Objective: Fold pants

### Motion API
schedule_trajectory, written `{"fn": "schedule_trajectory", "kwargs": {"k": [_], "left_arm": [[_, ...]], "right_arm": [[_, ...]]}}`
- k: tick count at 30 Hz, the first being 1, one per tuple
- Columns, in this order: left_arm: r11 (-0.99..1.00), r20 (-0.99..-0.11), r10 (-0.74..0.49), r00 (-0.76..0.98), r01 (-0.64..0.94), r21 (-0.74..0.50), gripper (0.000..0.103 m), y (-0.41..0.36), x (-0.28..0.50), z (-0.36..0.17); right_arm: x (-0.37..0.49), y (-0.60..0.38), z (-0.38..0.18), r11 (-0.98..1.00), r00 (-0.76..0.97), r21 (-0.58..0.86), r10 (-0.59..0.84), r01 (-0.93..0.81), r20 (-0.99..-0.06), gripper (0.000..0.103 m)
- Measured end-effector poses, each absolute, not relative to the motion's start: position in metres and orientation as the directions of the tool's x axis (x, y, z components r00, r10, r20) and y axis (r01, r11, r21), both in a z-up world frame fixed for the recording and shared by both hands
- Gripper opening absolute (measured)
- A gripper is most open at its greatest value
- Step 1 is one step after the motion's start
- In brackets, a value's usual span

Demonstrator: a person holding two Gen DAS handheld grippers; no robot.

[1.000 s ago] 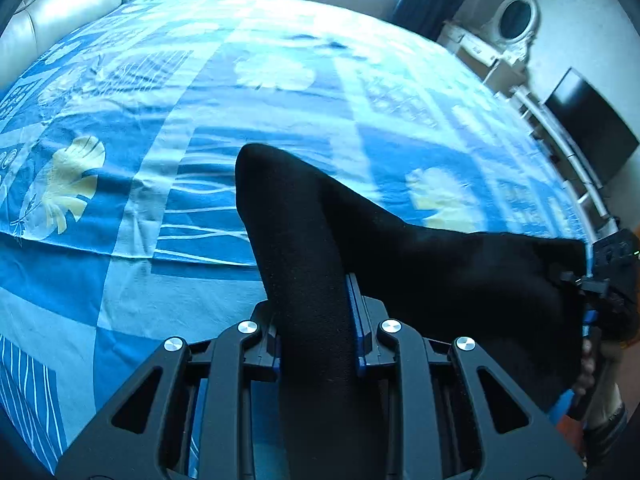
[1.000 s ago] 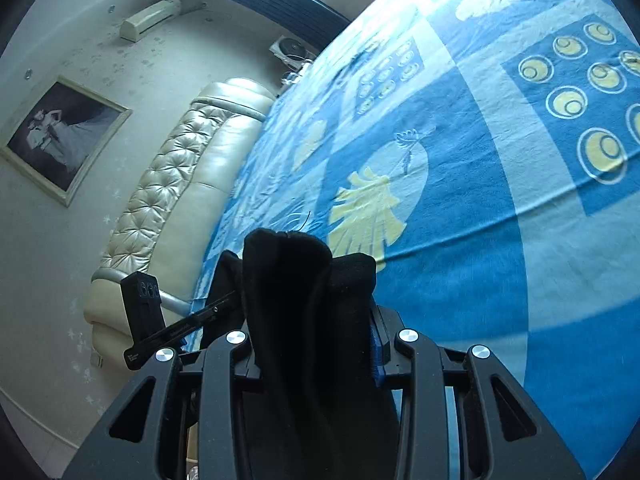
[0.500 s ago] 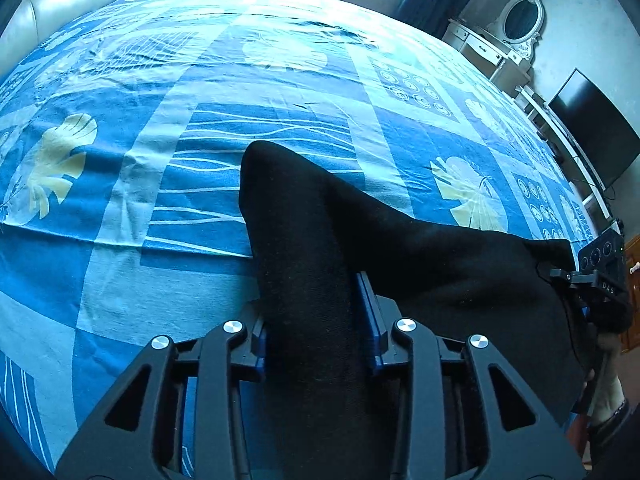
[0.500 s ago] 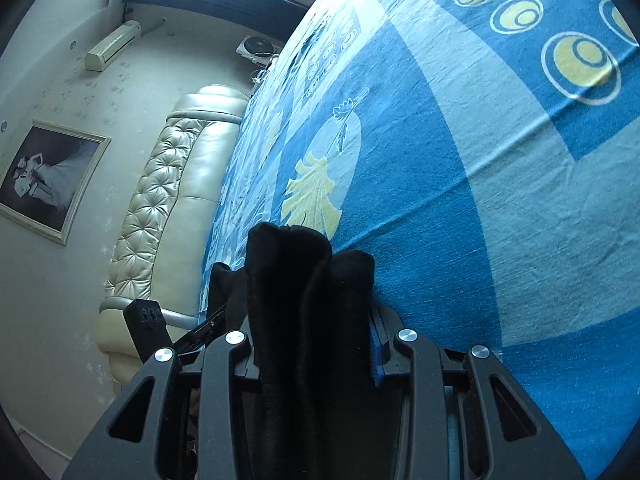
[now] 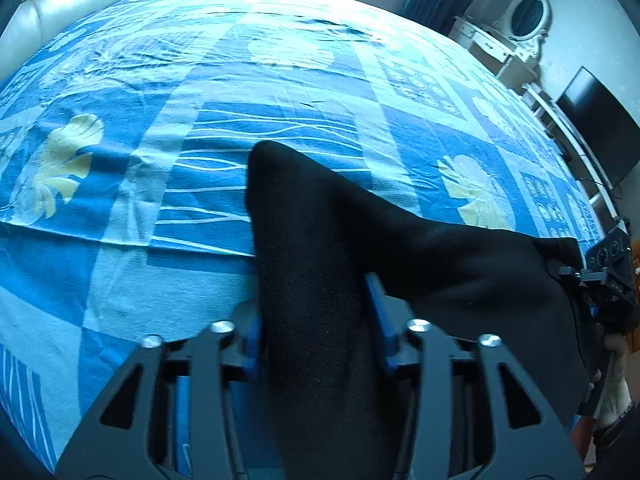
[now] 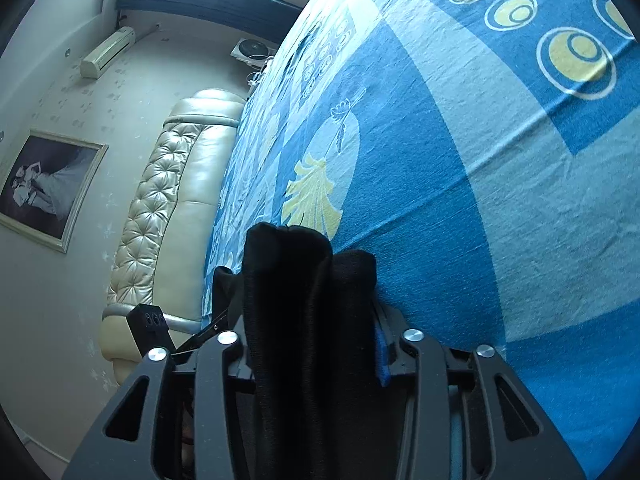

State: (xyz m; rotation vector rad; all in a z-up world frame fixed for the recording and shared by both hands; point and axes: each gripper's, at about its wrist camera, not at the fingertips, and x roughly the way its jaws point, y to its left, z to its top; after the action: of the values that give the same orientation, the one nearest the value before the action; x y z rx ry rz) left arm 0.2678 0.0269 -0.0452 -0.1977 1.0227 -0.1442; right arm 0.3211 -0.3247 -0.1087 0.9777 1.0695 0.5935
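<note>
Black pants (image 5: 320,280) filled my lower frame over the blue bedsheet (image 5: 120,240), left gripper (image 5: 316,328) jaws just widening around the cloth, grip unclear, right gripper (image 6: 312,340) likewise.

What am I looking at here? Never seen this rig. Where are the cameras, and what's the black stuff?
There is no robot. A person holds a two-finger gripper in each hand, and each carries a fisheye camera looking along its fingers. One picture is from the left gripper, the other from the right gripper. The black frames at the bottom are their fingers. Underneath is a bed with a blue patterned sheet. The black stuff is the black pants being folded, with a bunch of cloth between each gripper's jaws. Both pairs of jaws have just been opening, the left widely, so this is probably a release.
</note>
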Motion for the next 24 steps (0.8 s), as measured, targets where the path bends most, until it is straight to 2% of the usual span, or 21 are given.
{"fn": "schedule_trajectory", "kwargs": {"k": [2, 4, 9, 15, 24], "left_arm": [[0.968, -0.83, -0.211, 0.516, -0.006, -0.249, 0.071, 0.035, 0.266, -0.042], [0.952, -0.818, -0.254, 0.517, -0.014, -0.305, 0.072, 0.045, 0.258, -0.04], [0.906, -0.789, -0.345, 0.509, -0.039, -0.422, 0.082, 0.07, 0.225, -0.039], [0.786, -0.715, -0.49, 0.499, -0.1, -0.609, 0.087, 0.098, 0.173, -0.051], [0.772, -0.696, -0.529, 0.486, -0.066, -0.633, 0.087, 0.079, 0.139, -0.055]], "right_arm": [[0.317, -0.326, -0.105, 0.463, 0.392, 0.885, 0.805, 0.054, -0.445, 0.05], [0.31, -0.332, -0.101, 0.46, 0.396, 0.886, 0.802, 0.066, -0.446, 0.055], [0.28, -0.356, -0.092, 0.436, 0.414, 0.896, 0.802, 0.087, -0.431, 0.068], [0.234, -0.377, -0.089, 0.434, 0.427, 0.895, 0.793, 0.103, -0.434, 0.072], [0.212, -0.351, -0.089, 0.437, 0.395, 0.895, 0.81, 0.09, -0.434, 0.075]]}}
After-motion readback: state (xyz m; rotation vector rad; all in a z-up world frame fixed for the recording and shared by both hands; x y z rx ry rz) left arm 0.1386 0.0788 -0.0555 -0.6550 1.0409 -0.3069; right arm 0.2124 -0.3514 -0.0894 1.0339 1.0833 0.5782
